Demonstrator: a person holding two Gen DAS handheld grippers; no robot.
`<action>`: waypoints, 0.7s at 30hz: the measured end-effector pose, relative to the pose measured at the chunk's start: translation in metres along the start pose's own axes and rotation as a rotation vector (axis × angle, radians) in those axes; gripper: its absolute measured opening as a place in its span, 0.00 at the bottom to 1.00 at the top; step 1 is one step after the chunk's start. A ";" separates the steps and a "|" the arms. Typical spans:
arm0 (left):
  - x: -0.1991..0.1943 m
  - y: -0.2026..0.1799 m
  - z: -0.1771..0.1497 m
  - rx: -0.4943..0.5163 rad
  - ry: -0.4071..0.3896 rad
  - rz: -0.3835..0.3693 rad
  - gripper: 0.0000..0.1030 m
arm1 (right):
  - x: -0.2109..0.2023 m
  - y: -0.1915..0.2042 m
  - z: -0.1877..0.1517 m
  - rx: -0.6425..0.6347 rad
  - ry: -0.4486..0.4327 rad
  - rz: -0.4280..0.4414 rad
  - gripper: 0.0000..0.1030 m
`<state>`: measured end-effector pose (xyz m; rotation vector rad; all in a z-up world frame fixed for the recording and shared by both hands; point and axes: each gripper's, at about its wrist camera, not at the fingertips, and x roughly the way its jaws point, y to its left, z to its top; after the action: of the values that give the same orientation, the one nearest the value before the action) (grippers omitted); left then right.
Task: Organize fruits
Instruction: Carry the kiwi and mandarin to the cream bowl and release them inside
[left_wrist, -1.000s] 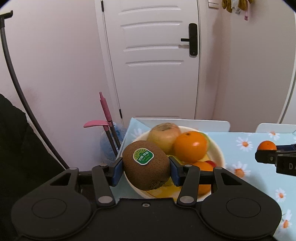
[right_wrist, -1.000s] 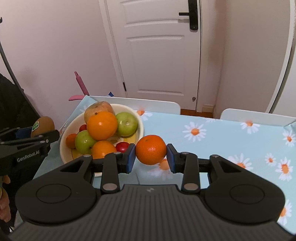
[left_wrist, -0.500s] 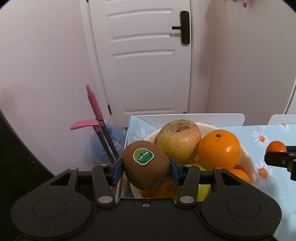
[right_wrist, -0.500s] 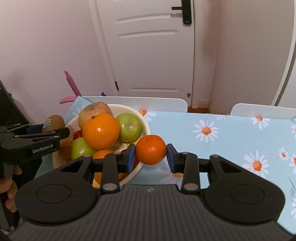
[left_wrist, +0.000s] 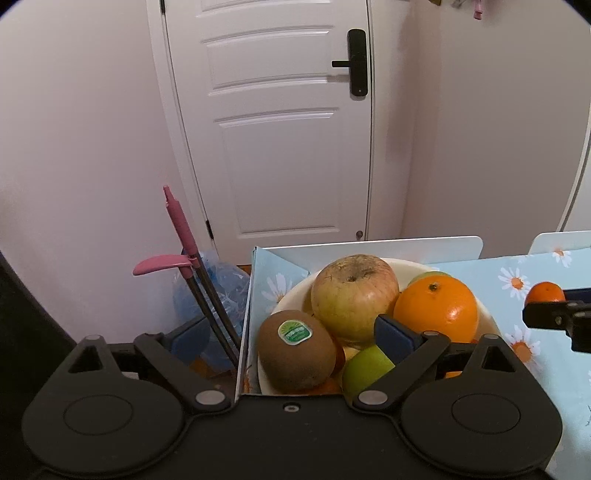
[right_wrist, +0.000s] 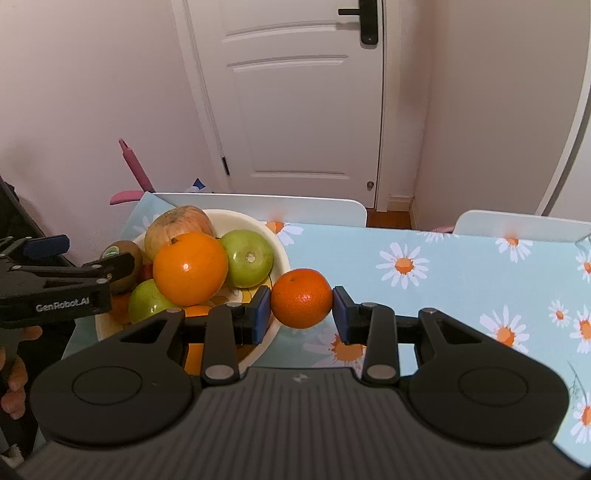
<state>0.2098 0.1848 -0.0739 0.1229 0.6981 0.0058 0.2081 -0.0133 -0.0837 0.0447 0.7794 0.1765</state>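
Note:
A cream bowl at the table's left end holds an apple, a big orange, green fruits and smaller fruit underneath. My left gripper is open; the brown kiwi with a green sticker lies between its jaws on the bowl's left side, touching neither pad. It also shows in the right wrist view. My right gripper is shut on a mandarin, held just right of the bowl's rim above the table.
The table has a light-blue daisy cloth. Two white chair backs stand at its far edge. A pink-handled tool and a blue plastic bag are left of the table. A white door is behind.
My left gripper has opened and let the kiwi go into the bowl's left side. My right gripper has moved closer to the bowl with the mandarin.

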 end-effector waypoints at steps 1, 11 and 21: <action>-0.004 0.000 0.000 -0.003 0.000 0.006 0.95 | -0.001 0.000 0.001 -0.008 -0.001 0.005 0.49; -0.045 -0.006 -0.016 -0.033 0.017 0.006 0.95 | -0.004 -0.004 0.010 -0.102 -0.013 0.090 0.49; -0.068 -0.010 -0.028 -0.084 0.033 0.030 0.95 | 0.025 -0.009 0.015 -0.234 0.017 0.205 0.49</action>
<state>0.1390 0.1750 -0.0527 0.0529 0.7283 0.0663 0.2372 -0.0170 -0.0918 -0.0993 0.7658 0.4617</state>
